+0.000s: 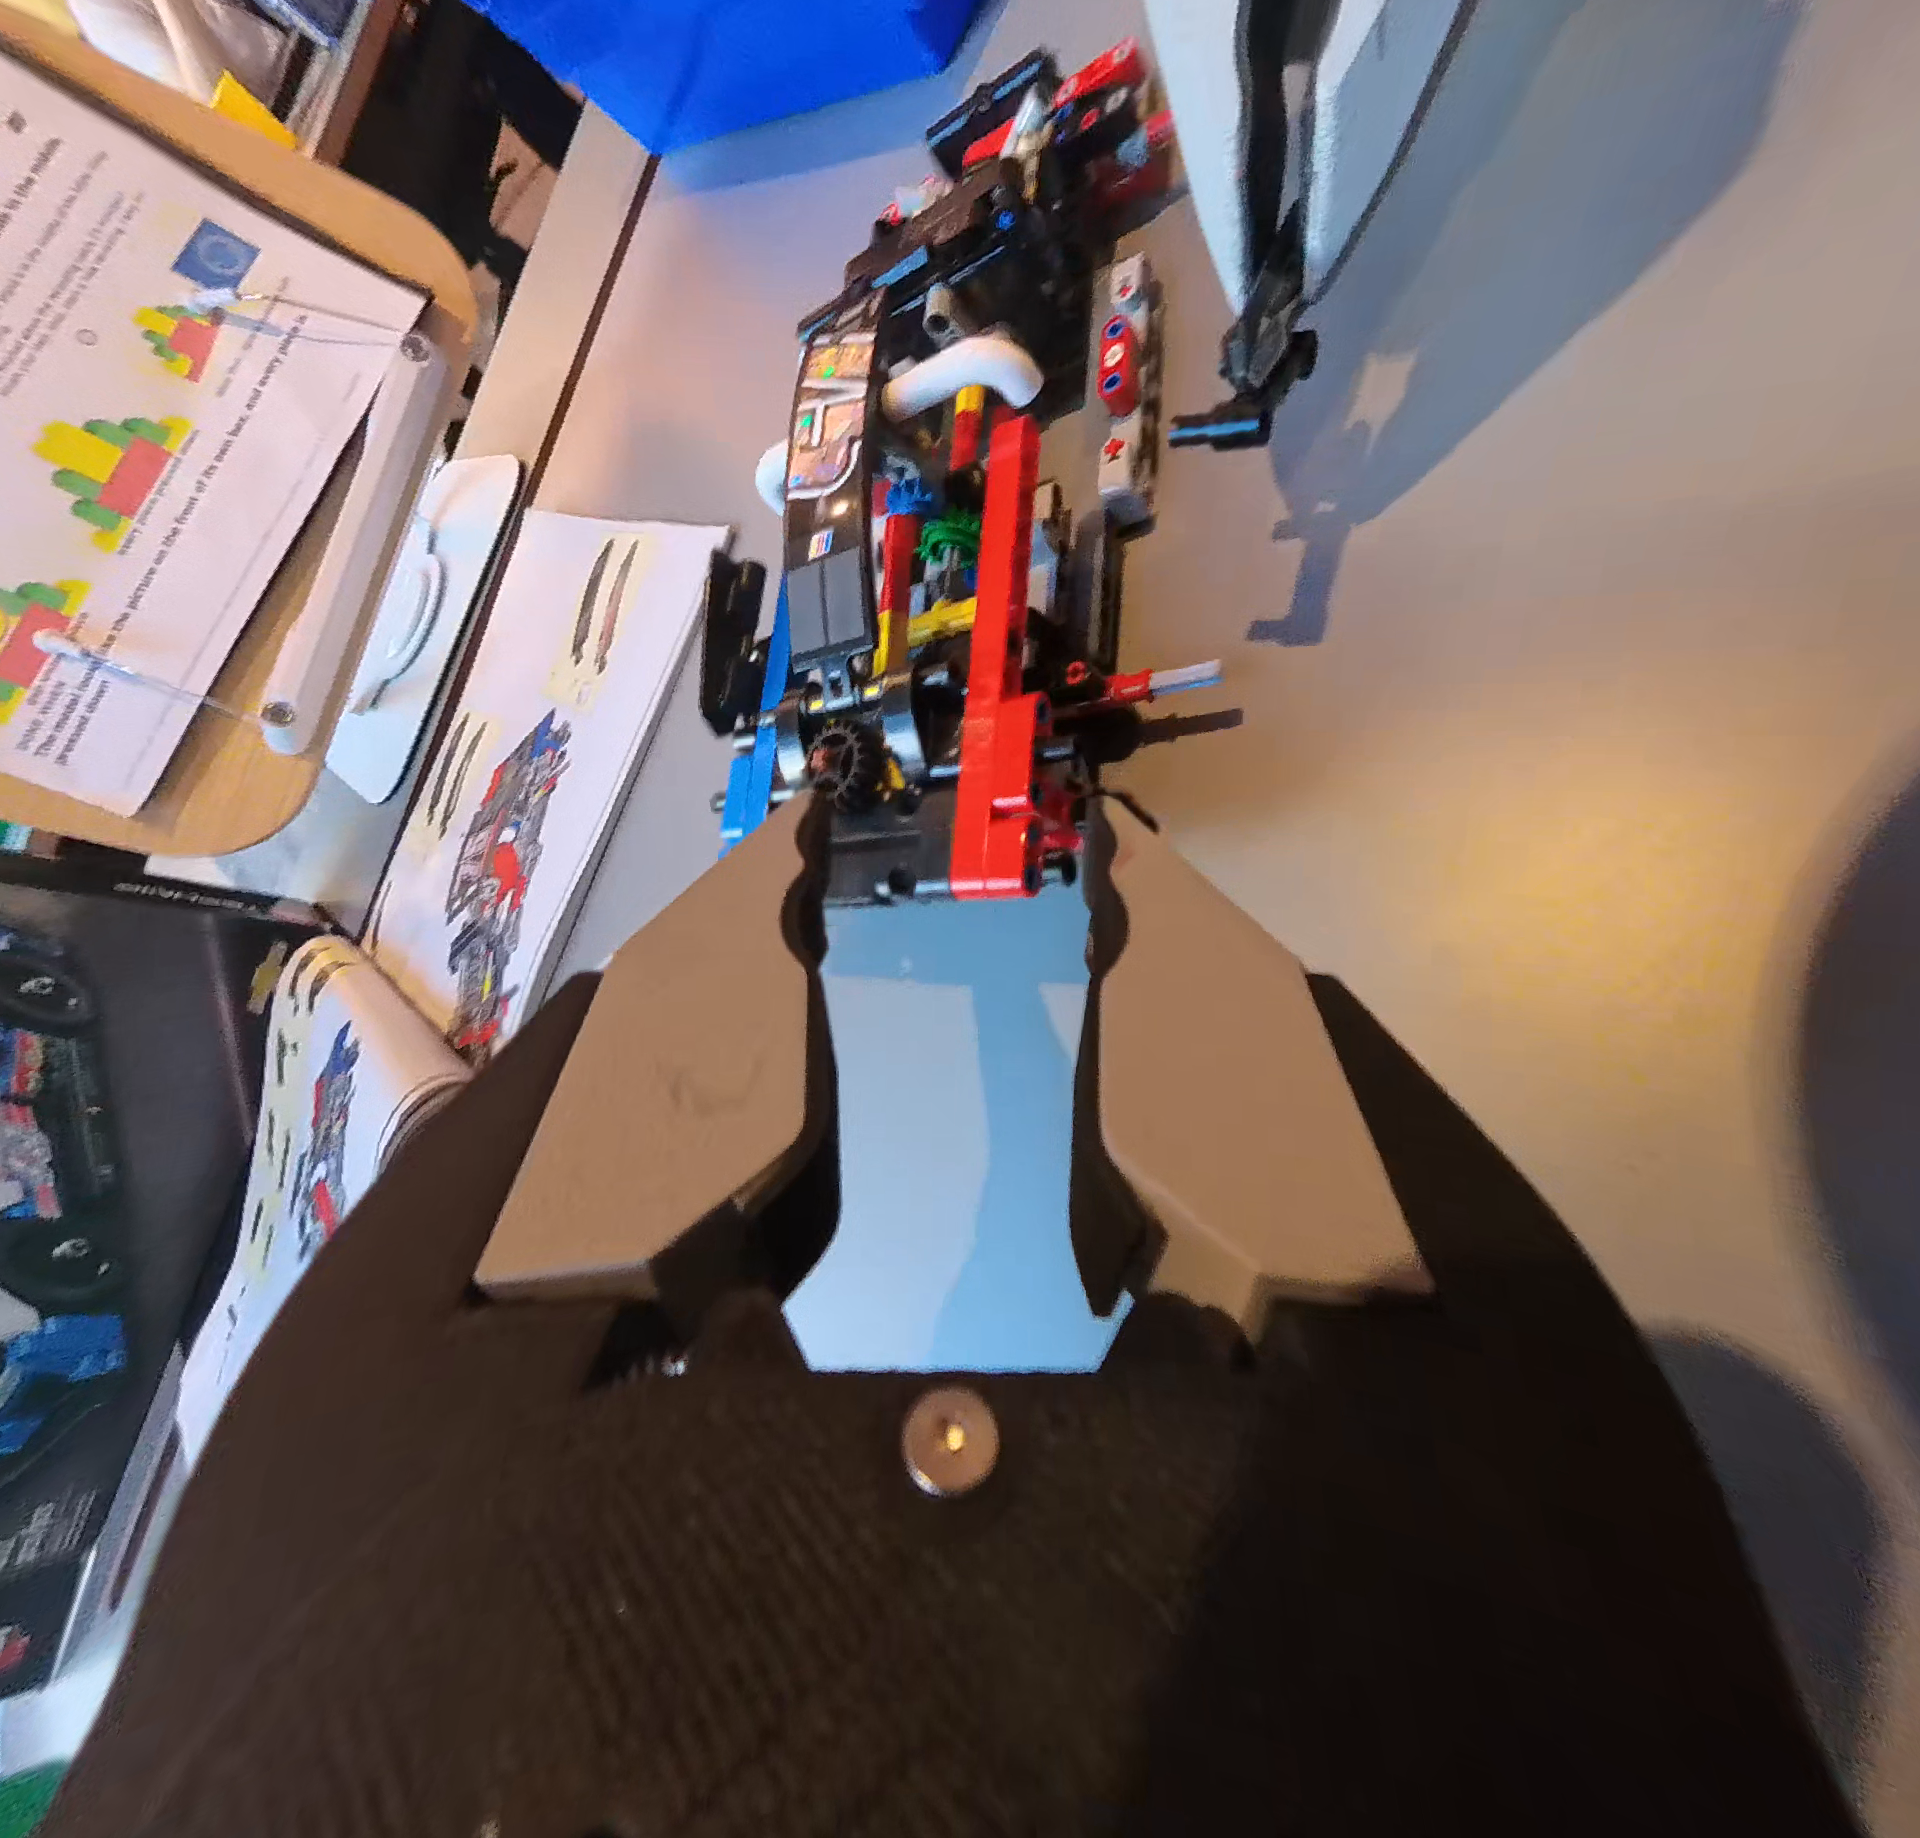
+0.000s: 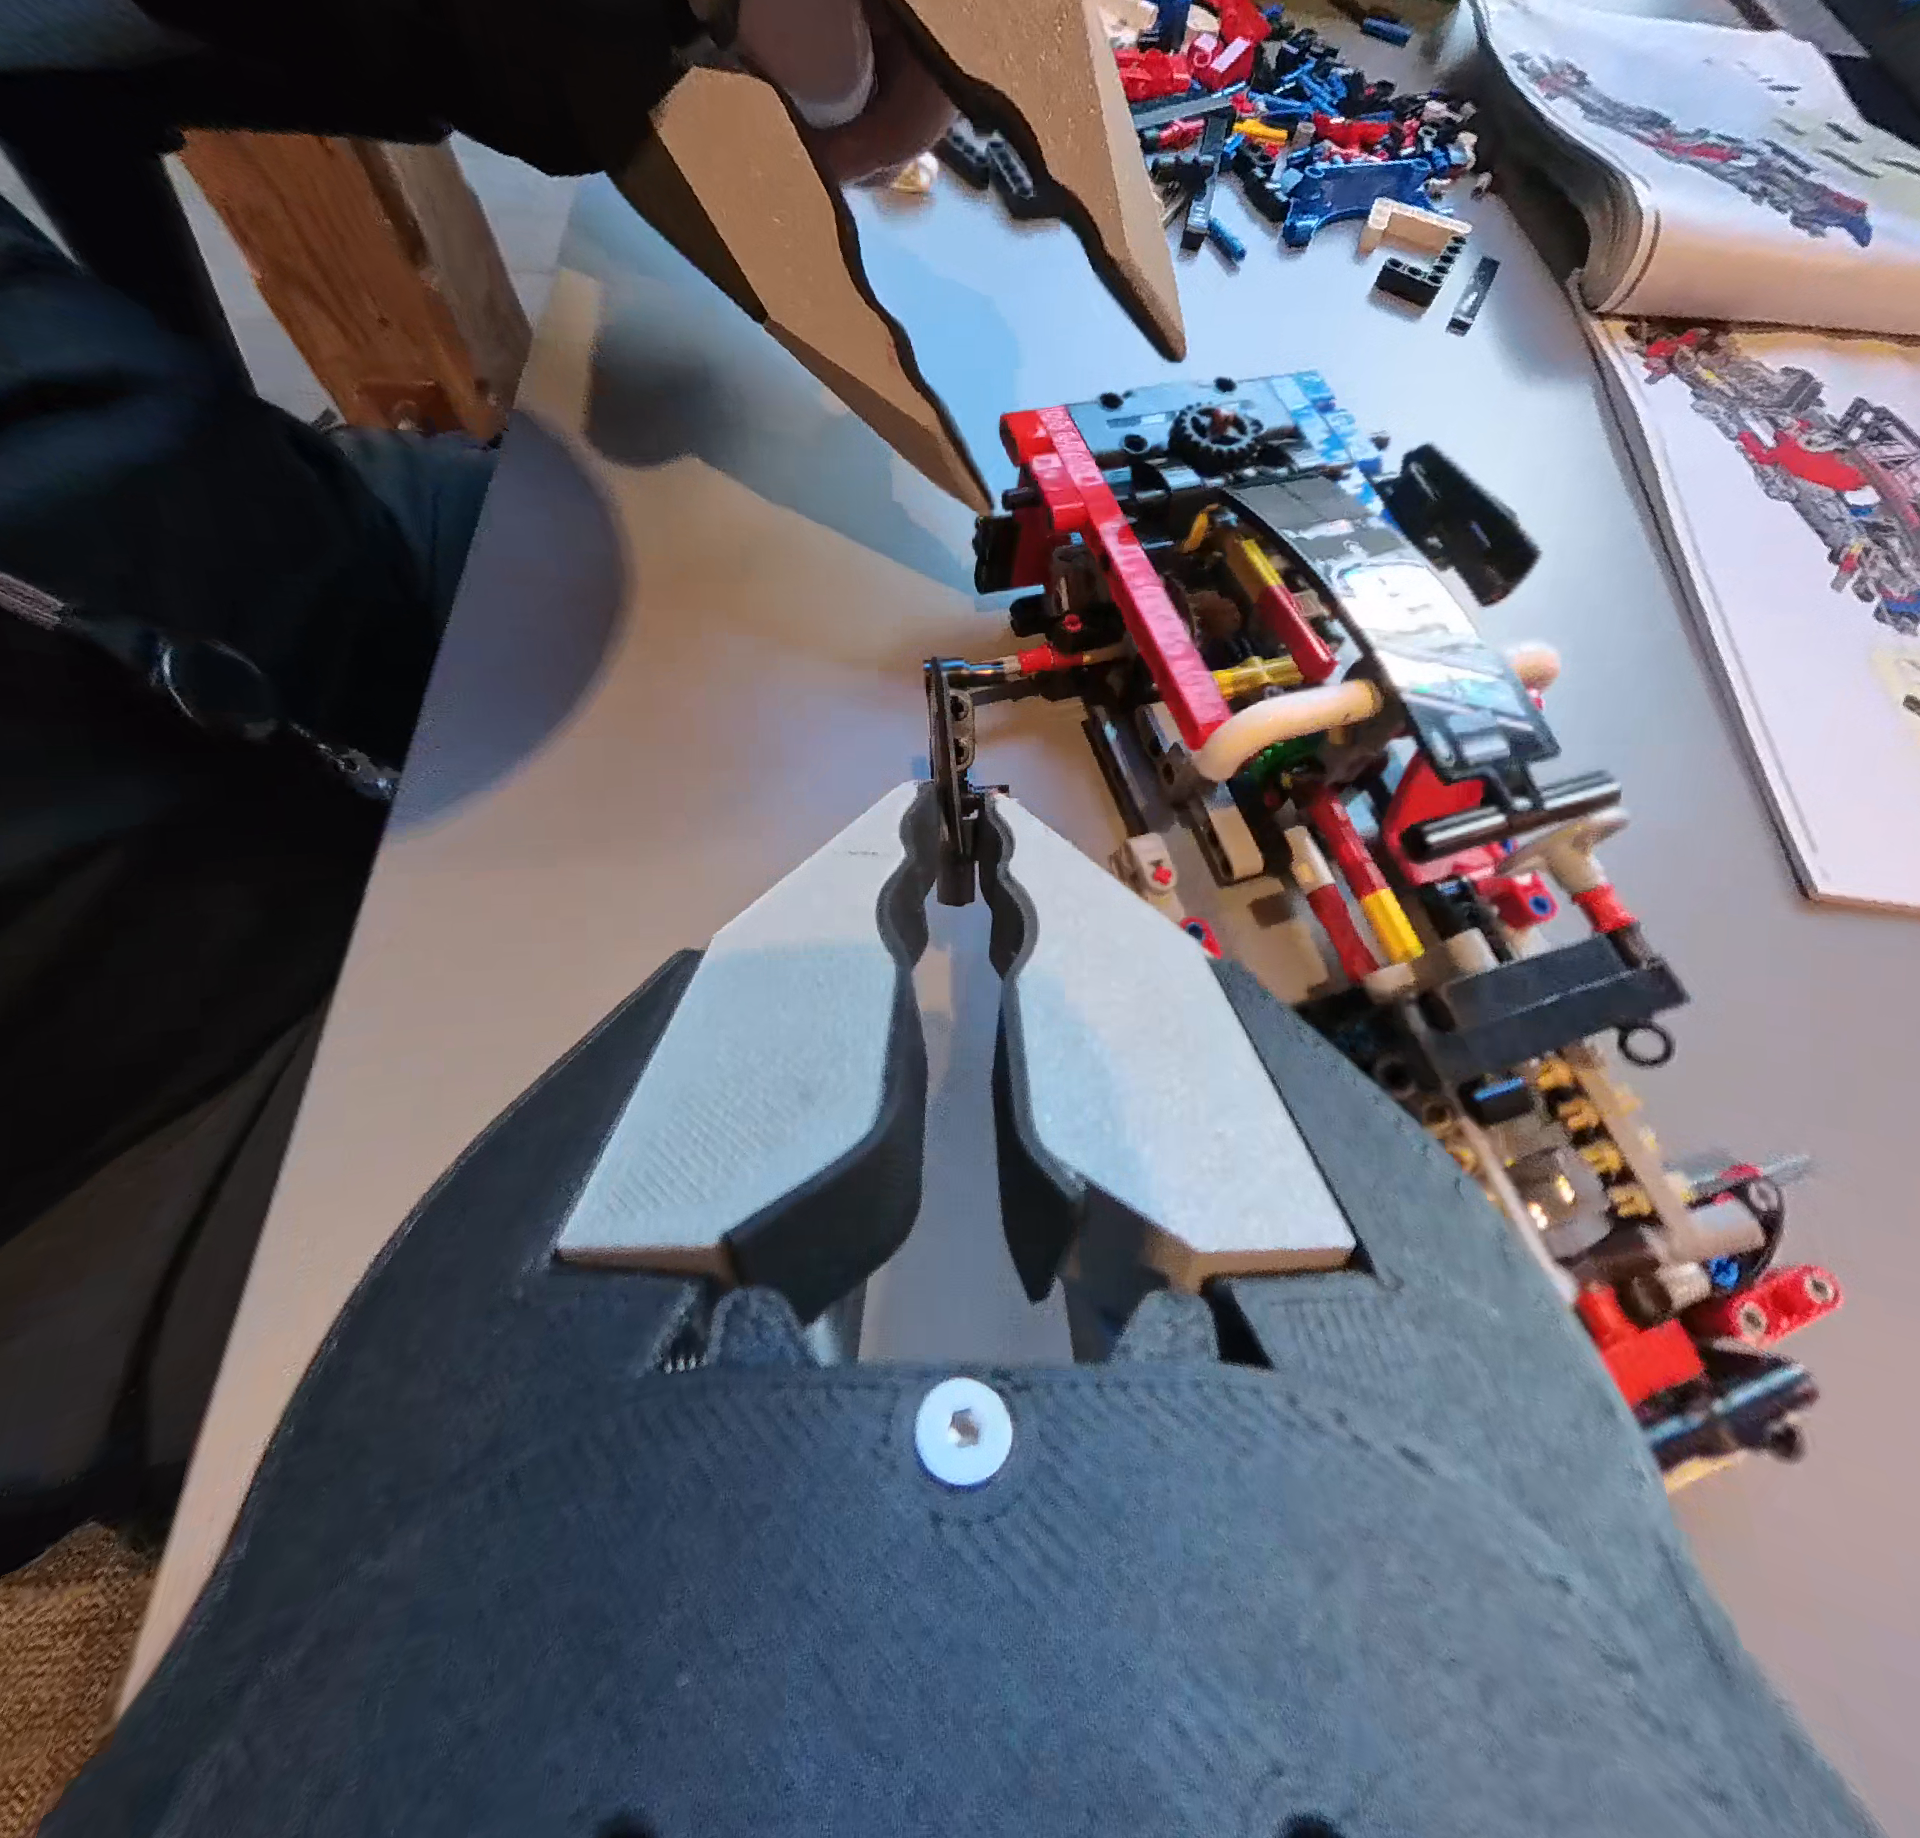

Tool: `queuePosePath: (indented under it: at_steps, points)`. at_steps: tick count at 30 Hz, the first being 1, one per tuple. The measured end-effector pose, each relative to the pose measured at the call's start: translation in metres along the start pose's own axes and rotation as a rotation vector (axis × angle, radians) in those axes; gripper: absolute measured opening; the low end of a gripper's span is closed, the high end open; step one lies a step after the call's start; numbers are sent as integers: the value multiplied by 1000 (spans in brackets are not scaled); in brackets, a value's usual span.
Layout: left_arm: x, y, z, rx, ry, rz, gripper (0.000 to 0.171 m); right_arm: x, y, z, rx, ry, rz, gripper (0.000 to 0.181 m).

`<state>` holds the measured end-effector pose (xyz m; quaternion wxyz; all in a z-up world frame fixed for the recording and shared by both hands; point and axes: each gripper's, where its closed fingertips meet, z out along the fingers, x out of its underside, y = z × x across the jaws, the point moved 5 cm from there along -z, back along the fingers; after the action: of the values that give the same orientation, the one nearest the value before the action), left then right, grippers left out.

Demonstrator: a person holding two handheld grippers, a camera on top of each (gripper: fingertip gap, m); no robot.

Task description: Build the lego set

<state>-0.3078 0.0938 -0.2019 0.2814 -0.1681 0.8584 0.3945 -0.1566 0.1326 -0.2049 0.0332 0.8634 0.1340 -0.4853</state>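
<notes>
— How many models did I have on the table?

— One half-built Lego car chassis, lying lengthwise on the grey top. One long red beam ran along it, and one white curved tube crossed its middle.

— And my two grippers?

— My left gripper had its fingers spread apart, one on each side of the chassis's near end, gripping nothing. My right gripper had its fingers clenched on one small black liftarm beside the chassis.

— Anything else?

— One pile of loose pieces, and two open instruction booklets.
</notes>
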Motion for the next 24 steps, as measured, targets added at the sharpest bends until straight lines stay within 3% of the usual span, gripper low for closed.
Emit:
queuePosePath:
  at_steps: [8,12,18,24]
  points:
    - [26,11,1,45,-5,-99,51,-12,-14,18,-3,69,-66,4]
    - [14,-2,-6,151,-84,-140,35,-16,-17,26,-10,127,-110,4]
    - [-6,2,-13,187,-138,-204,33,-29,-18,34,-52,147,-154,4]
    - [-14,-3,-4,228,-114,-204,30,-30,-20,37,-70,161,-150,4]
